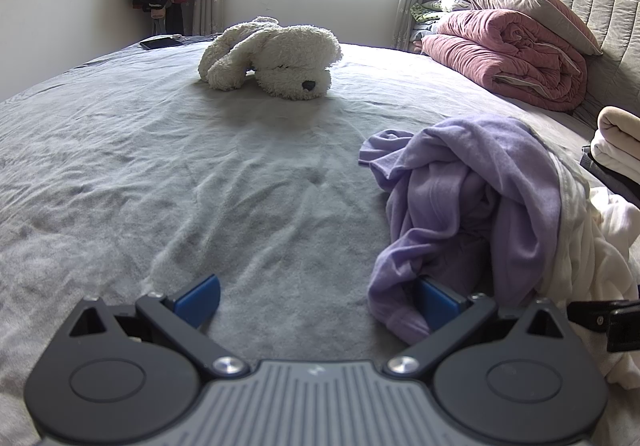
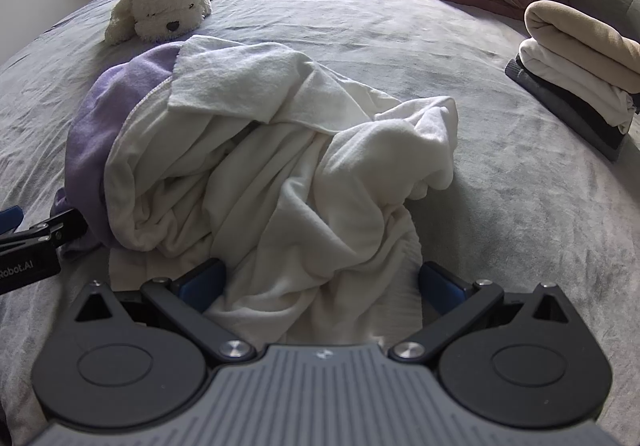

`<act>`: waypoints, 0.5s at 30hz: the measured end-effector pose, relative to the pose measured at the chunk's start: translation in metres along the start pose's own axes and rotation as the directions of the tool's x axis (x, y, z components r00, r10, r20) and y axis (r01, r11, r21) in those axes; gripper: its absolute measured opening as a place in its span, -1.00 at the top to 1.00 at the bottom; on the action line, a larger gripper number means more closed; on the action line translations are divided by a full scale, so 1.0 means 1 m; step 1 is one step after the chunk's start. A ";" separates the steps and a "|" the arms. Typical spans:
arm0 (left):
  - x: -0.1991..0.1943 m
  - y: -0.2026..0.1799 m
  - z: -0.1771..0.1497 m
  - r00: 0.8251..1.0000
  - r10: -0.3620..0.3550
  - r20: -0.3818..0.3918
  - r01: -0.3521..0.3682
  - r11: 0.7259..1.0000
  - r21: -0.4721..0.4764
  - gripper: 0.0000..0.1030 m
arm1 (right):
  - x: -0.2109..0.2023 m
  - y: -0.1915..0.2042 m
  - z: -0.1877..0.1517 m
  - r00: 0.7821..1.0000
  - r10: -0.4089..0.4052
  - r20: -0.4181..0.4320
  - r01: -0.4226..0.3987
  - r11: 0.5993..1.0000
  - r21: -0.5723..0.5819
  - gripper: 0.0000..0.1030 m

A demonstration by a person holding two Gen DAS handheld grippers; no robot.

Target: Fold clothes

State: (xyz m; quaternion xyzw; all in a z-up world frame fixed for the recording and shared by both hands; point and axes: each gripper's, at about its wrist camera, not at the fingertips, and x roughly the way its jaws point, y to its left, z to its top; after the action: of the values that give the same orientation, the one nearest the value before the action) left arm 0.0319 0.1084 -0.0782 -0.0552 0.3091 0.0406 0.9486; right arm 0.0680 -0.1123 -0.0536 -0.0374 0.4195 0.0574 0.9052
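Observation:
A crumpled lilac garment (image 1: 468, 198) lies in a heap on the grey bed, with a rumpled white garment (image 2: 280, 166) piled against its right side. In the right wrist view the lilac garment (image 2: 100, 126) peeks out at the left of the white heap. My left gripper (image 1: 318, 300) stands open low over the sheet; its right blue pad (image 1: 436, 302) touches the lilac hem, and bare sheet lies between the pads. My right gripper (image 2: 320, 286) is open too, its pads spread on either side of the white garment's near folds.
A white plush dog (image 1: 276, 58) lies mid-bed toward the window. A folded pink quilt and pillows (image 1: 516, 46) sit at the headboard. A stack of folded clothes (image 2: 580, 74) rests at the right. A dark tablet (image 1: 160, 43) lies at the far left corner. Wrinkled grey sheet (image 1: 160, 174) spreads left.

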 end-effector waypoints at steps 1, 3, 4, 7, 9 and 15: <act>0.000 0.000 0.000 1.000 0.000 0.000 0.000 1.000 0.000 -0.99 | -0.001 0.000 0.000 1.000 0.001 -0.001 -0.001 1.000 -0.002 -1.00; 0.000 0.000 0.000 1.000 0.000 0.000 0.000 1.000 0.000 -0.99 | -0.004 0.000 0.001 1.000 0.005 0.005 -0.005 1.000 -0.011 -1.00; 0.000 0.000 0.000 1.000 0.000 0.000 0.000 1.000 0.000 -0.99 | -0.006 0.000 0.001 1.000 0.005 0.010 -0.005 1.000 -0.015 -1.00; 0.000 -0.001 0.000 1.000 0.003 0.000 -0.003 1.000 0.003 -0.99 | -0.006 -0.002 0.001 1.000 0.004 0.020 -0.004 1.000 -0.006 -0.98; 0.000 -0.002 0.000 1.000 0.008 0.000 -0.008 1.000 0.009 -0.99 | -0.003 -0.003 0.001 1.000 0.016 0.010 -0.016 1.000 0.007 -0.87; 0.002 -0.001 0.001 1.000 0.003 -0.004 -0.003 1.000 0.001 -0.99 | -0.005 -0.005 0.002 0.998 0.026 0.054 -0.026 1.000 0.003 -0.33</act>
State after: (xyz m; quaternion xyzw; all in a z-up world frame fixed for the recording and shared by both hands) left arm 0.0339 0.1073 -0.0784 -0.0542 0.3113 0.0417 0.9478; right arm 0.0668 -0.1177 -0.0483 -0.0287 0.3954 0.0693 0.9154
